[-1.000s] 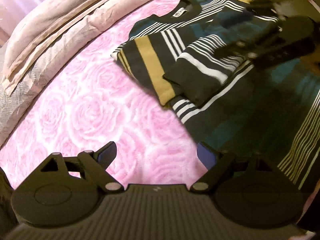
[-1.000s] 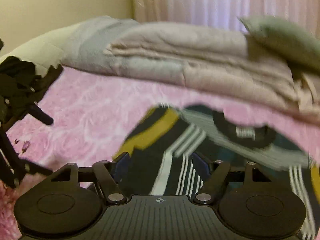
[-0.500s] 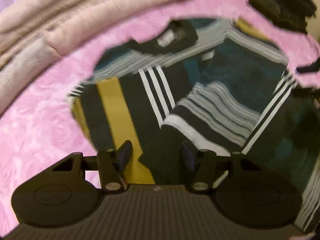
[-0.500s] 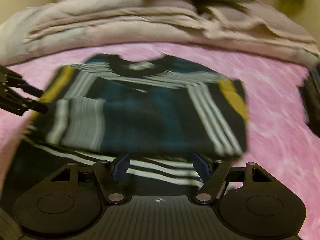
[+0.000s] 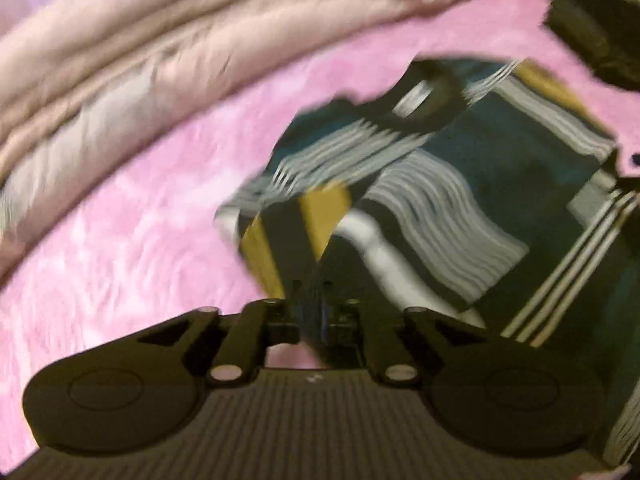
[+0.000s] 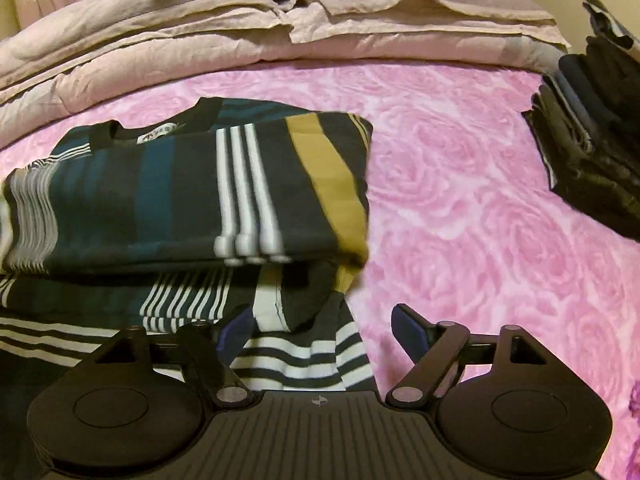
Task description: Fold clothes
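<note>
A dark sweater (image 6: 168,192) with teal, white and mustard stripes lies half-folded on the pink bedsheet (image 6: 460,208), collar toward the bedding. In the left wrist view the sweater (image 5: 460,208) is blurred. My left gripper (image 5: 316,312) is closing, its jaws almost together and pinching a raised fold of black and mustard fabric at the sweater's left edge. My right gripper (image 6: 322,330) is at the sweater's near right edge. Its jaws are opening, and black-and-white striped fabric (image 6: 304,360) lies between the blue pads (image 6: 408,328) without being pressed.
Folded beige bedding (image 6: 280,36) runs along the far side of the bed, with a pillow on top. A stack of dark folded clothes (image 6: 592,152) sits at the right; it shows as a dark stack (image 5: 600,28) in the left wrist view. Pink sheet (image 5: 120,272) lies left of the sweater.
My left gripper moved from the pink sheet onto the sweater's left edge and closed on a fold. My right gripper swung toward the sweater's right side and its jaws widened a little.
</note>
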